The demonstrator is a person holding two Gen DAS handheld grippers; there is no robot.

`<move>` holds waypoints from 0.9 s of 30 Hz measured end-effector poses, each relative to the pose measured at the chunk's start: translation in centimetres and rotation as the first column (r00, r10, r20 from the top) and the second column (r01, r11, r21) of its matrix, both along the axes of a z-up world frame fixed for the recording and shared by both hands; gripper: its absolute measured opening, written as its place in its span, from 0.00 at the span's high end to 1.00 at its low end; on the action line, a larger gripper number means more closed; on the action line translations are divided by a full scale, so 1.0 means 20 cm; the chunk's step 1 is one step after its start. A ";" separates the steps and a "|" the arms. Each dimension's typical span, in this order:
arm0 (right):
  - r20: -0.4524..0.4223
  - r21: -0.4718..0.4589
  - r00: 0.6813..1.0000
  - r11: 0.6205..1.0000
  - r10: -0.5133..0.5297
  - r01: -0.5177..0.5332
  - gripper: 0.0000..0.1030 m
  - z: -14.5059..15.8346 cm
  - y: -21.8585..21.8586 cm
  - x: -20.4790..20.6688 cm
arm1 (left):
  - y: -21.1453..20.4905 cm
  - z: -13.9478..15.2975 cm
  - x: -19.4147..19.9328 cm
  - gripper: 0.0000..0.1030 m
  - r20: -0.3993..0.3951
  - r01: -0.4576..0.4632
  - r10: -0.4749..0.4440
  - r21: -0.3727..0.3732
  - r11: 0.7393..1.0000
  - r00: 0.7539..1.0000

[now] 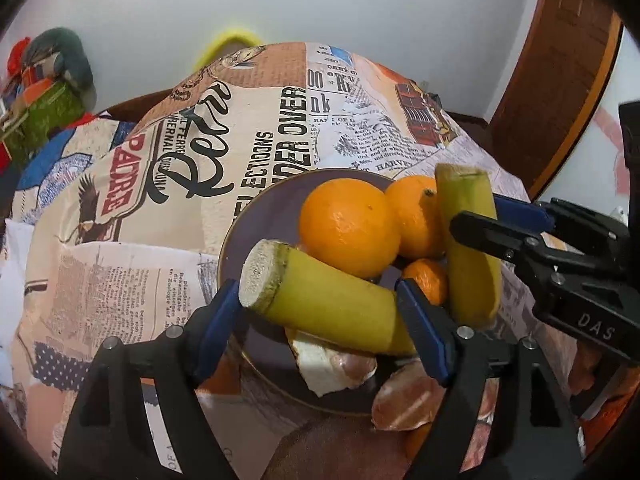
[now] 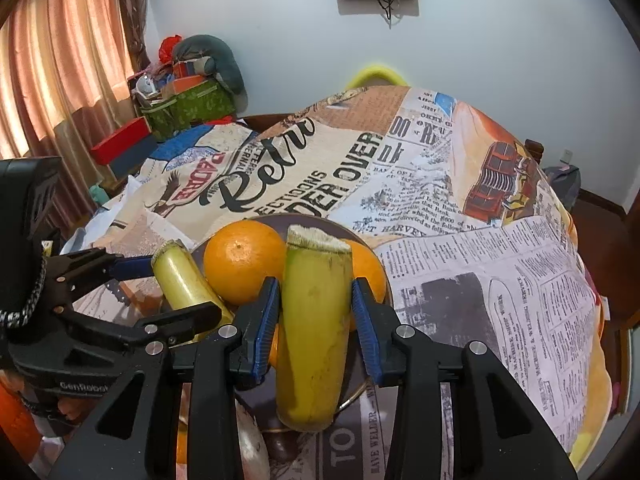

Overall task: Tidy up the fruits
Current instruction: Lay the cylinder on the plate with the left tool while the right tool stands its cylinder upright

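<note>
Over the newspaper-print tablecloth [image 2: 500,280] by a white wall [image 2: 480,40], the purple plate [image 1: 260,216] holds 2 oranges [image 1: 348,228] at 12 o'clock while my left gripper [image 1: 320,312] and right gripper [image 2: 314,312], jaws apparently loosely bracketing, each steady 1 banana piece [image 1: 332,304] above it, probably for placing.

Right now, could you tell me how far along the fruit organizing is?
Done: two oranges and a smaller orange fruit already sit on the purple plate.

In hand: the left gripper holds one yellow-green stalk piece tilted over the plate, and the right gripper holds another upright by the rim.

Left: setting both pieces down; peel scraps also lie at the near edge.
</note>
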State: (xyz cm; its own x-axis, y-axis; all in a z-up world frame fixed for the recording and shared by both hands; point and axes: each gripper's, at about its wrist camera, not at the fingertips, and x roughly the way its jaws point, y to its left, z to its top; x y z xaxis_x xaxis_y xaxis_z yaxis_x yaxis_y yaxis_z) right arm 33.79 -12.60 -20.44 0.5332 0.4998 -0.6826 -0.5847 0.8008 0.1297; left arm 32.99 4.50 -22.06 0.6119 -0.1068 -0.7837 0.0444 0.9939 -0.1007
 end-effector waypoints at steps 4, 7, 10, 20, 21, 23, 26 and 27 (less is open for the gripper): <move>-0.010 -0.008 1.000 1.000 -0.008 0.007 0.62 0.00 -0.02 -0.01 | 0.01 0.02 -0.03 0.23 0.001 -0.008 0.008 -0.009 1.000 1.000; -0.008 -0.009 1.000 1.000 -0.016 0.015 0.61 0.01 -0.04 -0.02 | 0.01 0.06 -0.06 0.23 0.016 -0.009 0.010 -0.023 1.000 1.000; -0.005 -0.002 1.000 1.000 -0.025 0.025 0.61 0.03 -0.08 -0.05 | 0.01 0.12 -0.11 0.23 0.040 -0.007 0.007 -0.015 1.000 0.999; 0.030 0.025 0.998 0.999 -0.046 0.045 0.61 0.16 -0.19 -0.24 | -0.04 0.30 -0.31 0.23 0.111 0.008 -0.008 -0.002 1.000 0.994; 0.033 0.026 0.998 0.999 -0.047 0.046 0.61 0.17 -0.19 -0.26 | -0.04 0.31 -0.34 0.23 0.114 0.010 -0.010 -0.001 1.000 0.993; 0.040 0.030 0.998 0.998 -0.051 0.049 0.60 0.19 -0.22 -0.31 | -0.05 0.32 -0.38 0.23 0.114 0.014 -0.014 -0.001 1.000 0.993; 0.049 0.036 0.997 0.998 -0.058 0.056 0.57 0.21 -0.25 -0.38 | -0.07 0.32 -0.43 0.23 0.105 0.019 -0.019 -0.002 1.000 0.994; 0.052 0.035 0.997 0.998 -0.061 0.059 0.56 0.21 -0.27 -0.40 | -0.08 0.31 -0.45 0.23 0.101 0.020 -0.020 -0.001 1.000 0.995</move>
State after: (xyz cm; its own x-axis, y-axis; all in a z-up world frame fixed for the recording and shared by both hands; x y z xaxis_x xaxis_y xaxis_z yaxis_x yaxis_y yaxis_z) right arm 25.70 -17.95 -16.29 0.5977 0.4879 -0.6361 -0.5424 0.8304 0.1274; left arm 24.00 2.92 -15.82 0.6854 -0.1216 -0.7179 0.0745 0.9925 -0.0970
